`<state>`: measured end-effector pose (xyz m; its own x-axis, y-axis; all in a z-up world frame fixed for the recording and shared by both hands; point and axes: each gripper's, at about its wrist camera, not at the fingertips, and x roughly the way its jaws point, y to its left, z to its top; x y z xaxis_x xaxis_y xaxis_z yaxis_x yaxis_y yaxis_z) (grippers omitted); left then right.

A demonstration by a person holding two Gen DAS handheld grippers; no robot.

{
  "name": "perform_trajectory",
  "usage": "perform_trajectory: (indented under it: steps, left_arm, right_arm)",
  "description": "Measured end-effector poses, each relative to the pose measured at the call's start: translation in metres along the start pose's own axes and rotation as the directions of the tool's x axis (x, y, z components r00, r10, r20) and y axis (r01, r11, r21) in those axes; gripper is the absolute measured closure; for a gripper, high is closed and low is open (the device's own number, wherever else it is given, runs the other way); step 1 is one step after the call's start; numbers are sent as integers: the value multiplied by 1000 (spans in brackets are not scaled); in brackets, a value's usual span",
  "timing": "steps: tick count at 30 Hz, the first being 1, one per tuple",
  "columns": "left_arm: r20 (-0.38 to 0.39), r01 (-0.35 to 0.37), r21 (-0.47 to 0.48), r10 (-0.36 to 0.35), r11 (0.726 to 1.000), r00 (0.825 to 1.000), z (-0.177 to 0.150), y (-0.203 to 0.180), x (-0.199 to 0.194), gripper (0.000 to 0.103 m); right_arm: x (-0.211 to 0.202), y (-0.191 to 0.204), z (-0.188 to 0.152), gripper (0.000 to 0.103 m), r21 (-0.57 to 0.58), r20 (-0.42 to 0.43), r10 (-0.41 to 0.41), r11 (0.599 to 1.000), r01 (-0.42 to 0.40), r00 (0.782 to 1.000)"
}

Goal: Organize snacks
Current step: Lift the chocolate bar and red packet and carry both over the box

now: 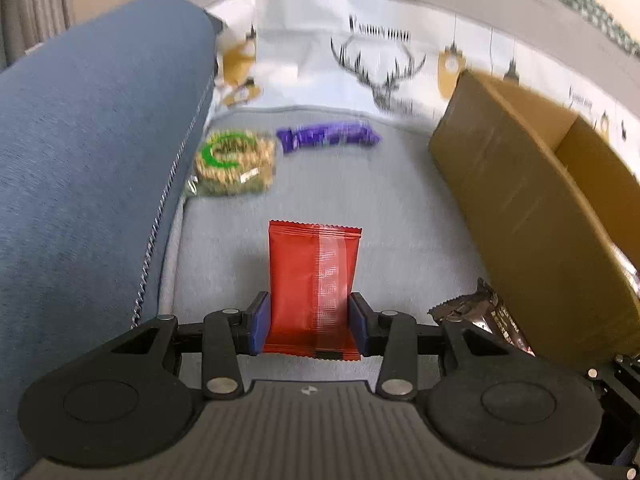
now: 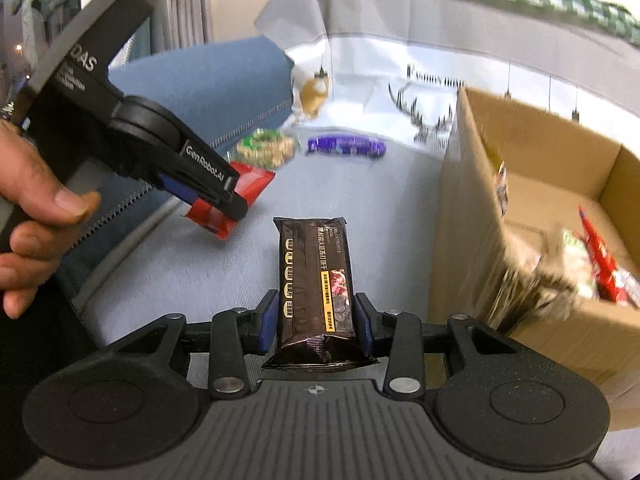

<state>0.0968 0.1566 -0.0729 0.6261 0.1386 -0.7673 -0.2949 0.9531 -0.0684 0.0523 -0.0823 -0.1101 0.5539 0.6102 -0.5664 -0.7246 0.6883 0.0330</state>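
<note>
In the left wrist view, the left gripper (image 1: pixel 311 326) sits at the bottom centre with its blue-padded fingers (image 1: pixel 258 324) pressed against both sides of a red packet (image 1: pixel 314 276), which stands up from them toward the middle of the frame. Behind it, on the grey sofa seat (image 1: pixel 400 208), a clear bag of nuts (image 1: pixel 234 164) lies left of centre just beside a purple wrapper (image 1: pixel 330 138). A blue cushion (image 1: pixel 92 140) fills the left side. A cardboard box (image 1: pixel 532 200) takes up the right, and a dark brown bar (image 1: pixel 484 316) shows at its lower edge.

In the right wrist view, the right gripper (image 2: pixel 316 328) at bottom centre clamps the dark brown bar (image 2: pixel 314 280) between its fingers (image 2: pixel 268 322), the bar pointing up the frame. At left, a hand (image 2: pixel 36 208) holds the left gripper (image 2: pixel 234 202), which pinches the red packet (image 2: pixel 250 180). The bag of nuts (image 2: pixel 266 148) and purple wrapper (image 2: pixel 346 146) lie at centre top. The open cardboard box (image 2: pixel 472 208) at right holds several snack packets (image 2: pixel 596 264), blurred.
</note>
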Motion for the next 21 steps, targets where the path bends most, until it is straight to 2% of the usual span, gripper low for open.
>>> perform_trajectory:
  steps: [5, 10, 21]
  left_arm:
    - [94, 36, -40, -32, 999, 995, -1, 5, -18, 57]
    - [102, 39, -40, -35, 998, 994, -2, 5, -21, 57]
    - [104, 45, -43, -40, 998, 994, -4, 7, -20, 57]
  right_arm:
    - [-16, 3, 6, 62, -33, 73, -6, 999, 9, 997]
    - [-29, 4, 8, 62, -59, 132, -4, 998, 12, 991]
    - [-37, 1, 9, 62, -68, 158, -28, 997, 39, 987]
